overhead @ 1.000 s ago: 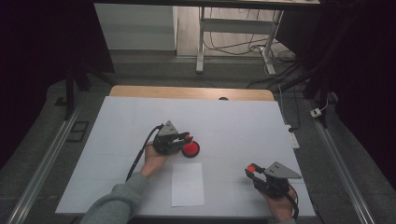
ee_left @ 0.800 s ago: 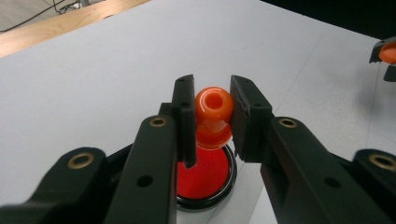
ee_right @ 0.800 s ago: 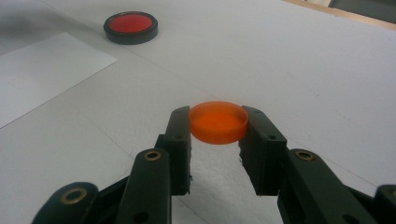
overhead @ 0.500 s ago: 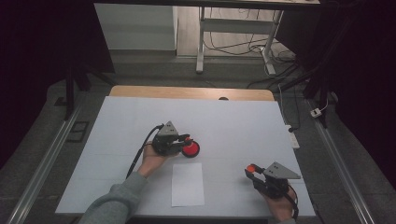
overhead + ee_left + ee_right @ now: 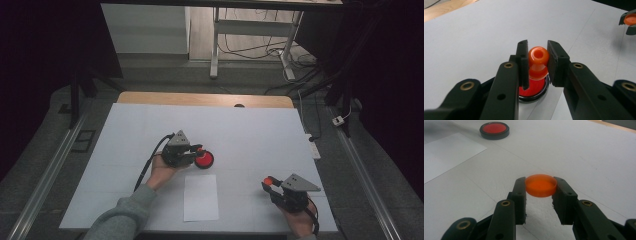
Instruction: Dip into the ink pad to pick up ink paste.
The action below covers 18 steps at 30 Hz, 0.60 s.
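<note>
- We are gripping an orange knobbed piece (image 5: 538, 61) with the left gripper (image 5: 537, 62), holding it over the red dish (image 5: 534, 89) at the table's middle.
- With the right gripper (image 5: 540, 187), we are clamping an orange disc (image 5: 540, 185) above the table (image 5: 250, 130), near its right front.
- Next, we judge, we are lowering the knobbed piece squarely into the dish.

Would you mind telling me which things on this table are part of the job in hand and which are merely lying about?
In the job:
- orange knobbed piece, clamped in the left claw
- orange disc, clamped in the right claw
- red dish with a black rim, under the left claw

Lying about:
- white sheet of paper
- white table cover
</note>
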Each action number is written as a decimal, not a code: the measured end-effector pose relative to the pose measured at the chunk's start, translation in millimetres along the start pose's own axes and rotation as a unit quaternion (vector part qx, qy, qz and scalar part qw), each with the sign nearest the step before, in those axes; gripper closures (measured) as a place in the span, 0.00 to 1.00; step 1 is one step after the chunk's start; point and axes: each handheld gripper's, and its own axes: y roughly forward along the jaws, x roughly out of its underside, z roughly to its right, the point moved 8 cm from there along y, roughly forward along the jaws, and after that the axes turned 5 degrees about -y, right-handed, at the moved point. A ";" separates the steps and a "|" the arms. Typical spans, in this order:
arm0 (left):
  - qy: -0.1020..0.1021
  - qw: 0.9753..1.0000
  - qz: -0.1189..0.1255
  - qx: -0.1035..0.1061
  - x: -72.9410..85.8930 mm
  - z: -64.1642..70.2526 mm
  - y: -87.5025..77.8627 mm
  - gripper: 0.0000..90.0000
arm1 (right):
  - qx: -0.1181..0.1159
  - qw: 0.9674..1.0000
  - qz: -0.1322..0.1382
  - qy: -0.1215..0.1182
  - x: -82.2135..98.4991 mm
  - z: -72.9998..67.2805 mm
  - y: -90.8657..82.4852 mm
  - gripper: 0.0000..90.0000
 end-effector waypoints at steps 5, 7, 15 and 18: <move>0.000 1.000 0.000 -0.003 0.9 -1.1 -0.5 0.80 | -0.001 1.000 -0.001 -0.001 0.1 -0.4 0.5 0.72; 0.000 1.000 -0.001 -0.003 1.2 -1.1 -0.8 0.80 | 0.000 1.000 -0.002 -0.001 0.3 -0.2 0.4 0.72; 0.002 1.000 -0.004 -0.002 2.1 -0.6 -1.1 0.80 | -0.001 1.000 -0.003 -0.001 0.7 -0.5 0.9 0.72; 0.002 1.000 -0.005 -0.002 2.5 -0.2 -1.1 0.80 | -0.002 1.000 -0.003 -0.001 0.8 -0.4 1.1 0.72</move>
